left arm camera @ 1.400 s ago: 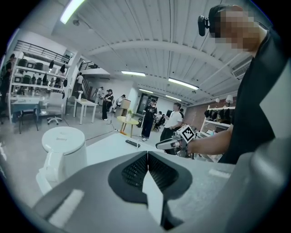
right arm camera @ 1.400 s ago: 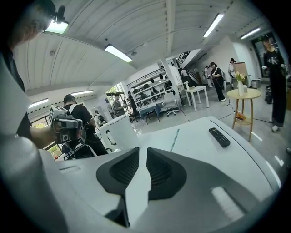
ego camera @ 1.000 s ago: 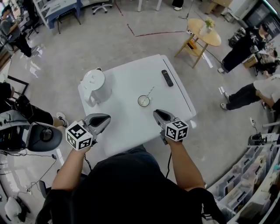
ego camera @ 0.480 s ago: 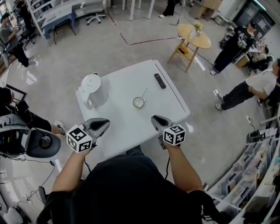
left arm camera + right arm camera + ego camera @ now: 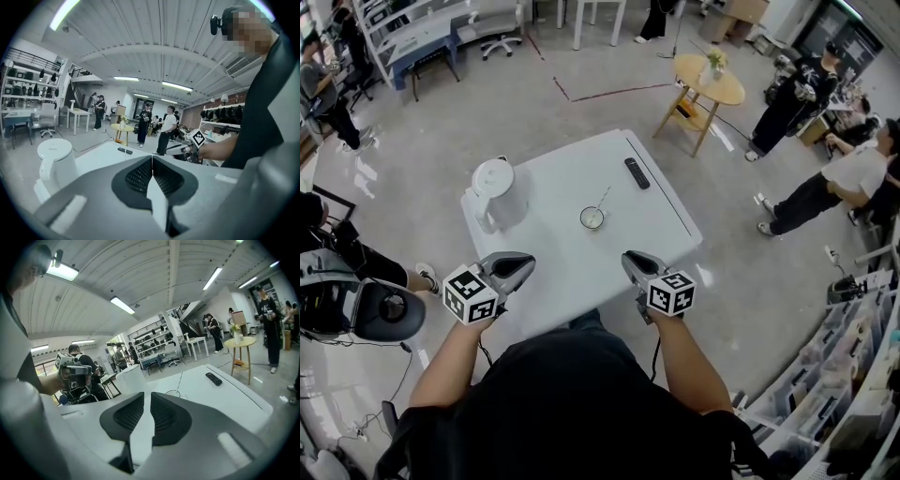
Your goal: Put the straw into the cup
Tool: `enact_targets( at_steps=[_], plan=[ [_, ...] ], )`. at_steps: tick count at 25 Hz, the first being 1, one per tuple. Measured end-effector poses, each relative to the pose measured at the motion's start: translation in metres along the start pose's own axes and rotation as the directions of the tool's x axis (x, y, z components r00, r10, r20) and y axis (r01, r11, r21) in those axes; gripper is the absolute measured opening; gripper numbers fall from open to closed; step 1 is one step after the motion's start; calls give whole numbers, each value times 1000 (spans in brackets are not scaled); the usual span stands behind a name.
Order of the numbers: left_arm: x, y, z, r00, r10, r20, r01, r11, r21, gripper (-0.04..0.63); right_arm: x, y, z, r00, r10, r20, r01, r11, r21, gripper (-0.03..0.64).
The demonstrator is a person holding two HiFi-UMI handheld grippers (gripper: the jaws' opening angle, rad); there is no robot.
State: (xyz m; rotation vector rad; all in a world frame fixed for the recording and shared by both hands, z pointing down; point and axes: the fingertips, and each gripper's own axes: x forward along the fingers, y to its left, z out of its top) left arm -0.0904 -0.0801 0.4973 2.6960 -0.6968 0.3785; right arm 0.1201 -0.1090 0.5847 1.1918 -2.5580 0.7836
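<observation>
A small clear cup (image 5: pixel 592 217) stands near the middle of the white table (image 5: pixel 553 248). A thin straw (image 5: pixel 606 196) leans out of it toward the far right. In the right gripper view the cup (image 5: pixel 175 393) and straw (image 5: pixel 181 378) show just beyond the jaws. My left gripper (image 5: pixel 518 266) hovers by the table's front edge, left of the cup, shut and empty (image 5: pixel 152 159). My right gripper (image 5: pixel 630 262) hovers at the front edge, right of the cup. Its jaws are shut to a thin slit with nothing between them (image 5: pixel 147 397).
A white kettle (image 5: pixel 494 192) stands at the table's left side, and a black remote (image 5: pixel 637 172) lies at the far right. Beyond the table are a round wooden side table (image 5: pixel 712 77), standing people (image 5: pixel 797 89) and a dark chair (image 5: pixel 366 305) at my left.
The head view has drifted, so the table sits slightly farther and to the left. Both grippers stay shut near the front edge. Cup and straw have not moved on the table.
</observation>
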Motion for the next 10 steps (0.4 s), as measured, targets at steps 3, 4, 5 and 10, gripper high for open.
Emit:
enact_targets(
  at_steps=[3,4,5,10],
  plan=[
    [0,-8,1,1000,-10,-6,10,1000,3,2,-7,3,-2,1000,-4,2,4,1000,5,72],
    [0,-10,1,1000,-13,-9,13,1000,4,2,-8,4,-3,1000,-4,2,4,1000,7,72],
    [-1,-11,0,1000,-15,-11,15,1000,5,2,-9,5,-4,1000,-3,1,3,1000,8,72],
    [-5,-14,-3,1000,-17,-26,17,1000,7,2,-11,12,-7,1000,6,-5,-6,1000,14,72]
  ],
)
